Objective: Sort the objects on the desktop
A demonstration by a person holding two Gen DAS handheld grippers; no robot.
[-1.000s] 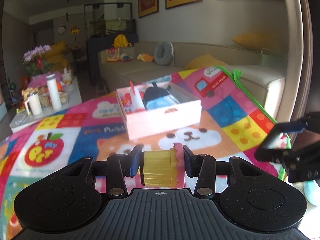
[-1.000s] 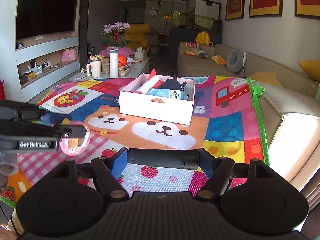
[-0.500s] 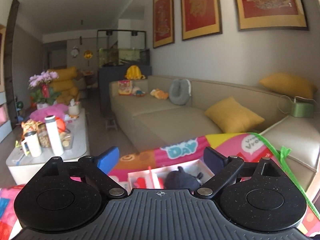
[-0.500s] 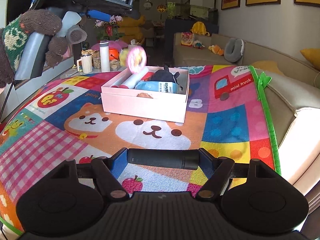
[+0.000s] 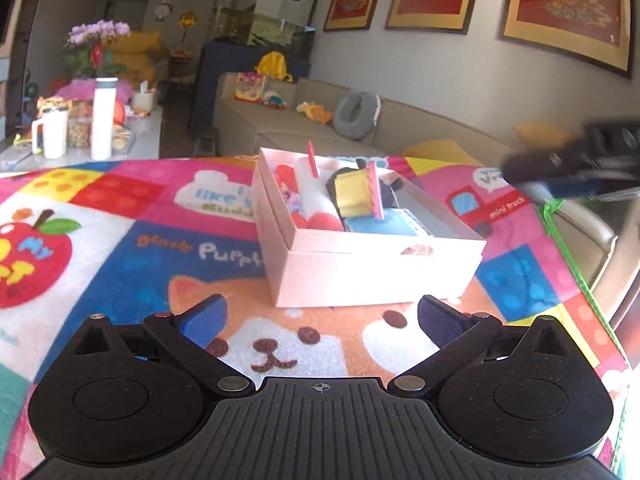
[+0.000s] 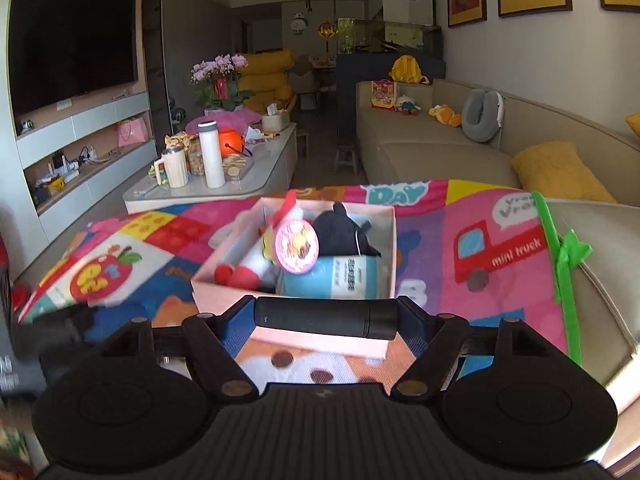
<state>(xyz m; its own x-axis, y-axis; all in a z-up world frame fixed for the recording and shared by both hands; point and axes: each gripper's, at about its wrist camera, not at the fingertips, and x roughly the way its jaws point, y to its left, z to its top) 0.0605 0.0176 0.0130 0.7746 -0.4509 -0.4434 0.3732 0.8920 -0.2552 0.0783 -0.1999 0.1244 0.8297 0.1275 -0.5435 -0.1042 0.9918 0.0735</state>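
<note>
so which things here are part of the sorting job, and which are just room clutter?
Job: pink box; yellow-and-pink item lying in it; black cylinder in right gripper; left gripper, empty.
Clutter: white bottle; neck pillow; flowers.

An open pale pink cardboard box [image 5: 380, 276] sits on the mat just ahead of the left gripper [image 5: 320, 320], already part-filled. On top of its contents, tilted, lies a translucent yellow block with a pink serrated edge [image 5: 354, 194]. Beside it rest a white-and-red plush toy [image 6: 248, 268], a black soft toy [image 6: 344, 230] and a light blue pouch [image 6: 344, 278]. A black cylinder [image 6: 326, 317] lies crosswise, clamped between the right gripper's fingers.
</note>
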